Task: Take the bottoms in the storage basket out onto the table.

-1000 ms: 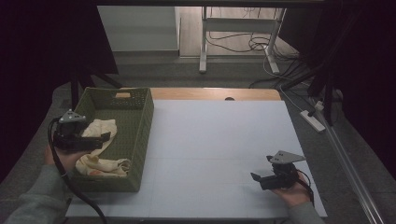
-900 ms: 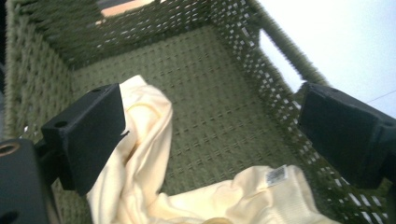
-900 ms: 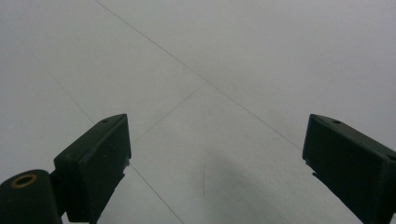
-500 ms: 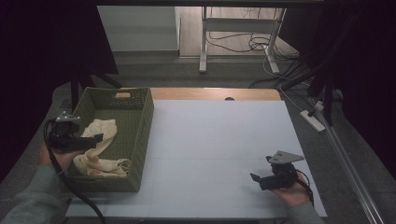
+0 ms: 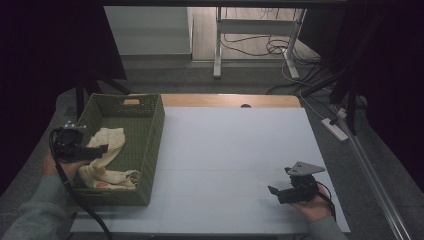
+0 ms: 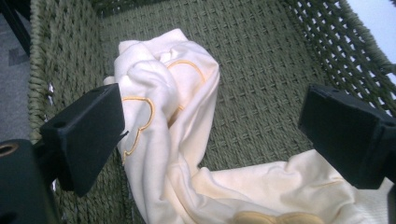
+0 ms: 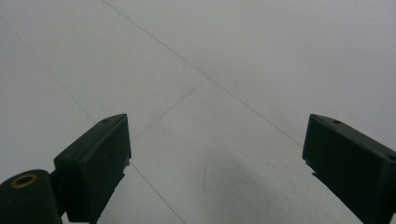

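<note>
The cream garment (image 6: 173,140) lies bunched in the green woven basket (image 5: 150,145), not yet grasped; left tongs (image 6: 210,126) gape above it, right tongs (image 5: 278,192) wait open over the tabletop (image 5: 235,150).

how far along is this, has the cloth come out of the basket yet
Not yet. The cream cloth lies crumpled inside the green woven basket. In hand: the left gripper is over the basket, jaws open on either side of the cloth, nothing gripped. The right gripper waits open near the white table surface. Gripping and lifting the cloth out look left to do.
</note>
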Demonstrator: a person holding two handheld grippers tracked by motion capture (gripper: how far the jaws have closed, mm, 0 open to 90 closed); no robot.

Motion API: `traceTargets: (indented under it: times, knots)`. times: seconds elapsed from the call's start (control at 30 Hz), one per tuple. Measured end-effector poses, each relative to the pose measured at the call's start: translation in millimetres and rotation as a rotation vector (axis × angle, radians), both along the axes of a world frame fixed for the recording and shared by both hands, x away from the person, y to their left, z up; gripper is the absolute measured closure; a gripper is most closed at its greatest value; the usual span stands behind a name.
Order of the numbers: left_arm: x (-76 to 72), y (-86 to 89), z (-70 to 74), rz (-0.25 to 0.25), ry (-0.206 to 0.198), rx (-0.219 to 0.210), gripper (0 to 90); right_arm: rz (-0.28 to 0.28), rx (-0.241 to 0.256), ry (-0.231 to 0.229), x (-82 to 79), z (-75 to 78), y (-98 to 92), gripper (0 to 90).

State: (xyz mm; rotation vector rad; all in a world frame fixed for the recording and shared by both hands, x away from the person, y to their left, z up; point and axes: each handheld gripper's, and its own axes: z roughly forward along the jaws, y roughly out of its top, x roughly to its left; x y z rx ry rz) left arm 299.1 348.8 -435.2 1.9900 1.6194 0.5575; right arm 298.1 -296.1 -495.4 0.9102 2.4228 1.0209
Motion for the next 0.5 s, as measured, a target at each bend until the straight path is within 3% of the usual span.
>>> traceTargets:
  times: [0.5]
  knots:
    - [11.0, 7.5, -14.6, 0.043, 0.072, 0.003, 7.3, 0.0, 0.0, -0.004, -0.2, 0.0, 0.3, 8.2]
